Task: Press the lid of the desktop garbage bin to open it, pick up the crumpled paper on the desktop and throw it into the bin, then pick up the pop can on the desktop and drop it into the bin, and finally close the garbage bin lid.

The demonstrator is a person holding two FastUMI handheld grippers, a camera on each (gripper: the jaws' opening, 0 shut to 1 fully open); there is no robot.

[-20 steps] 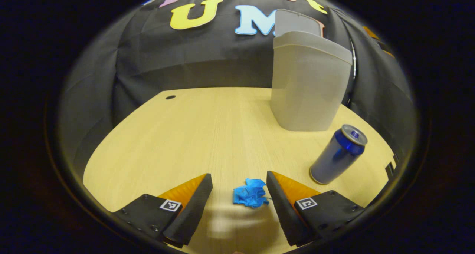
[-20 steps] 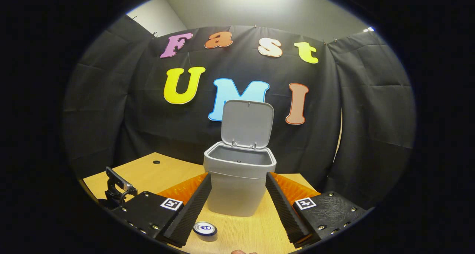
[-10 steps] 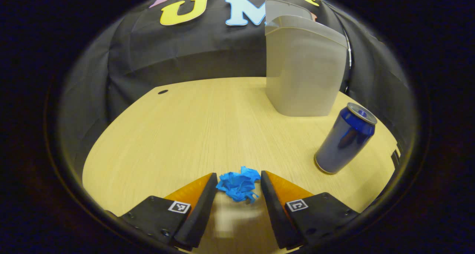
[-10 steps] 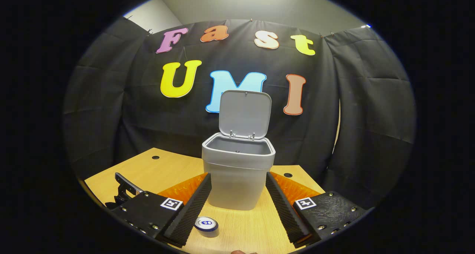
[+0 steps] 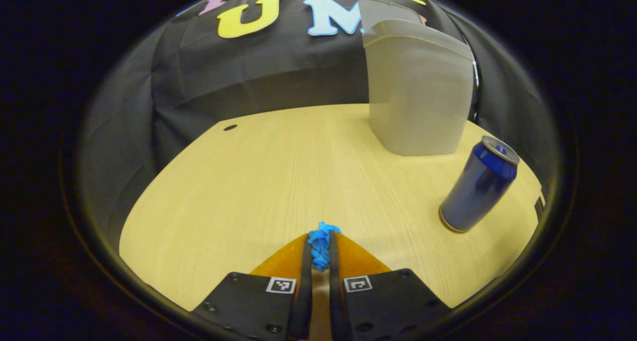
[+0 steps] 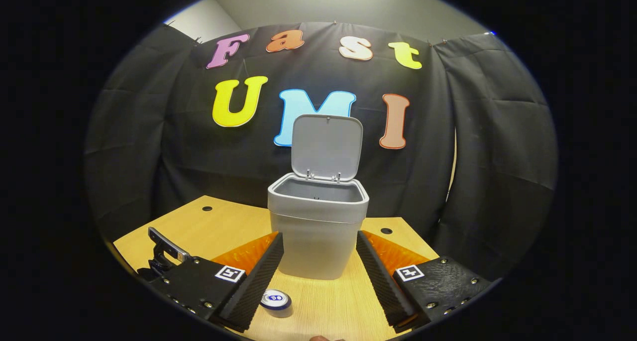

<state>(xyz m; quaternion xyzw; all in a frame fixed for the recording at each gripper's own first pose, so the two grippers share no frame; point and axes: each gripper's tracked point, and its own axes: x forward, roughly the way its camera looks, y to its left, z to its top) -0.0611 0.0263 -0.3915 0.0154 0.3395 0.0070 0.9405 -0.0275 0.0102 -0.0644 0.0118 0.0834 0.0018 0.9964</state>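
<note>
In the left gripper view my left gripper (image 5: 320, 249) is shut on the blue crumpled paper (image 5: 320, 242), low over the wooden desktop (image 5: 278, 181). A blue pop can (image 5: 478, 184) stands upright to its right, and the grey bin (image 5: 418, 89) rises behind the can. In the right gripper view the bin (image 6: 316, 231) stands straight ahead with its lid (image 6: 326, 147) raised upright and its inside dark. My right gripper (image 6: 319, 269) hangs open above the desk, nothing between its fingers. The top of the can (image 6: 276, 299) shows just below its left finger.
Black cloth walls close off the back and sides of the desk. Small round holes (image 6: 386, 230) sit near the desk's far corners. Part of the other gripper (image 6: 164, 254) shows at the lower left of the right gripper view.
My left gripper has closed from wide open onto the blue paper. The right gripper has drifted slightly back, still open; the bin lid stays up.
</note>
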